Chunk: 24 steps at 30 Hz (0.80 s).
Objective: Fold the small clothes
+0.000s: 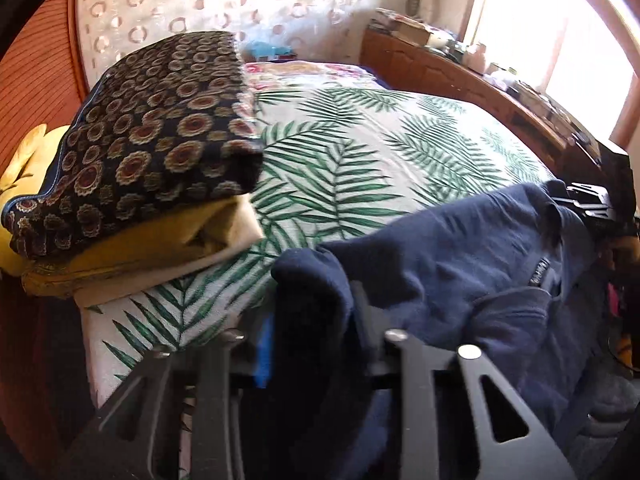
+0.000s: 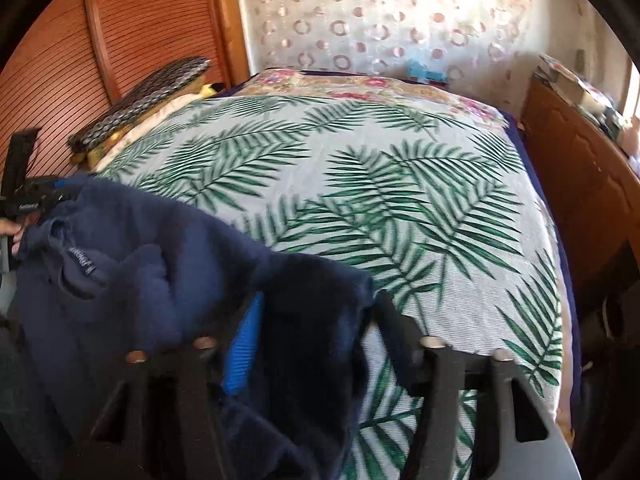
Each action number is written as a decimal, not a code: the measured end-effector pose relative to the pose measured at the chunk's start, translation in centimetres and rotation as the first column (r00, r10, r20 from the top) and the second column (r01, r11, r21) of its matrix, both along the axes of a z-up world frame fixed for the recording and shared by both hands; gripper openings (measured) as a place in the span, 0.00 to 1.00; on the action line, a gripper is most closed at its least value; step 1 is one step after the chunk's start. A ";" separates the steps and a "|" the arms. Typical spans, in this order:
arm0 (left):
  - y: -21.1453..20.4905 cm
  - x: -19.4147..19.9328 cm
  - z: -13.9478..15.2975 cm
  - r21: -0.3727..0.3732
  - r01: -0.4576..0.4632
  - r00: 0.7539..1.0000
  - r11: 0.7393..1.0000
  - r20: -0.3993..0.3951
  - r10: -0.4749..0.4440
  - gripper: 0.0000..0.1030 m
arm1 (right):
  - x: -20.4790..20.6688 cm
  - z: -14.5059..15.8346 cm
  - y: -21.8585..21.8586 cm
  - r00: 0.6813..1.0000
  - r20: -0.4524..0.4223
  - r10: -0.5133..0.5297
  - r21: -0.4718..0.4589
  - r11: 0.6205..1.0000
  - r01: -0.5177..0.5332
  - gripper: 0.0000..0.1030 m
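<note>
Left wrist view: left gripper (image 1: 316, 320) clenched on a bunched edge of the navy garment (image 1: 460, 256), cloth filling the gap between its fingers (image 1: 264, 352) and spreading right of them over the palm-leaf bedspread (image 1: 340, 152). Ahead and left of the fingers, a stack of folded clothes (image 1: 152, 152).

Right wrist view: right gripper (image 2: 316, 320) likewise clamped on navy cloth, blue pad (image 2: 244, 348) pressed against it, the rest sagging left of the fingers.

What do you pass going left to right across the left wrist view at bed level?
Stack of folded clothes → palm-leaf bedspread → navy garment → right gripper at the far edge.
</note>
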<state>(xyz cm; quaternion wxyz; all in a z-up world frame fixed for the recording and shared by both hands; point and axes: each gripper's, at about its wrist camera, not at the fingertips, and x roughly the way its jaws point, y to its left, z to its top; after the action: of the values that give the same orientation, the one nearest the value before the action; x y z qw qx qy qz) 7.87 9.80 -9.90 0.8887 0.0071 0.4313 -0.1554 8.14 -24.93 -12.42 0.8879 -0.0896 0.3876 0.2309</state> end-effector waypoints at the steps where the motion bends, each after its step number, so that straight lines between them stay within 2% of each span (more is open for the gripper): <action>1: -0.2 -0.3 0.2 0.005 0.007 1.000 1.000 0.005 -0.007 0.23 | -0.2 0.0 0.2 1.000 -0.008 0.022 0.006 1.000 -0.022 0.18; 4: -0.7 -1.6 1.6 -0.006 0.018 0.999 1.000 0.048 -0.018 0.21 | -1.0 0.2 0.8 0.999 0.005 0.043 -0.016 0.999 -0.043 0.12; 6: -0.4 -3.2 3.5 -0.047 0.027 0.994 0.999 0.105 -0.022 0.20 | -2.0 1.1 0.5 0.998 0.036 0.052 0.021 0.998 -0.053 0.11; 11: 0.6 -6.5 8.5 -0.128 0.036 0.974 0.991 0.228 -0.006 0.19 | -6.8 6.5 -1.6 0.982 0.188 0.026 0.142 0.988 -0.054 0.10; 14: 1.2 -7.8 12.2 -0.158 0.060 0.953 0.986 0.303 -0.010 0.19 | -9.5 10.2 -2.9 0.969 0.245 0.024 0.205 0.976 -0.076 0.11; 17: 1.2 -9.1 15.8 -0.163 0.095 0.924 0.982 0.382 -0.026 0.19 | -11.9 13.8 -4.1 0.951 0.308 0.022 0.226 0.969 -0.095 0.10; 24: 2.4 -11.9 22.7 -0.229 0.147 0.855 0.962 0.518 -0.007 0.19 | -16.3 22.8 -6.1 0.889 0.458 0.001 0.277 0.950 -0.144 0.10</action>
<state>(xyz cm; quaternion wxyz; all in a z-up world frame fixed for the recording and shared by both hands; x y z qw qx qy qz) -4.00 12.16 12.83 0.9573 -0.0511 0.1544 -0.2389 -8.20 -31.01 10.36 0.9473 -0.0178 0.1268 0.2937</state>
